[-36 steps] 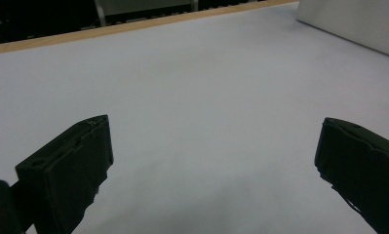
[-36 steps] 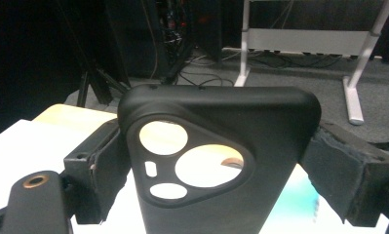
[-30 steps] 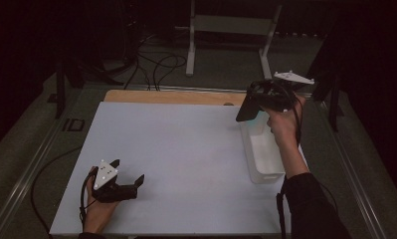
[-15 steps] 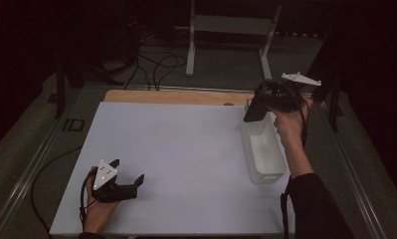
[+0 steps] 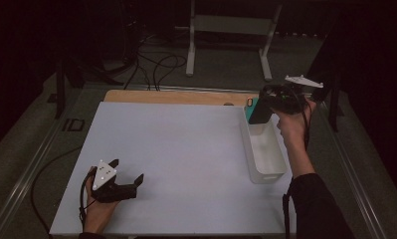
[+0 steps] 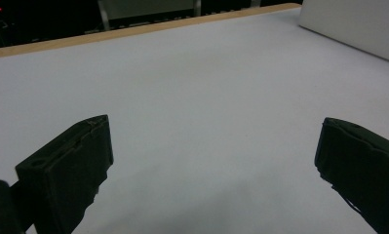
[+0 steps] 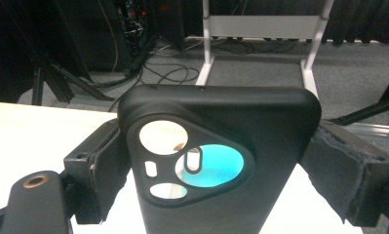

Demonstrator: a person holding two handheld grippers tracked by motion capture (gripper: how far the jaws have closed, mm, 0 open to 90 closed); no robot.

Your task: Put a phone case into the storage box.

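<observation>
A black phone case (image 7: 216,161) is clamped between the jaws of the right gripper (image 5: 265,102), above the far end of the white bin (image 5: 264,149). The left gripper (image 5: 124,181) is spread wide, empty, on the table (image 5: 186,149).

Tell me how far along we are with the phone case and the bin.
Done: the right gripper has the black phone case clamped between its fingers. In hand: the case hangs over the far end of the white bin. Left: lowering it in and letting go. The left gripper rests open on the table.
</observation>
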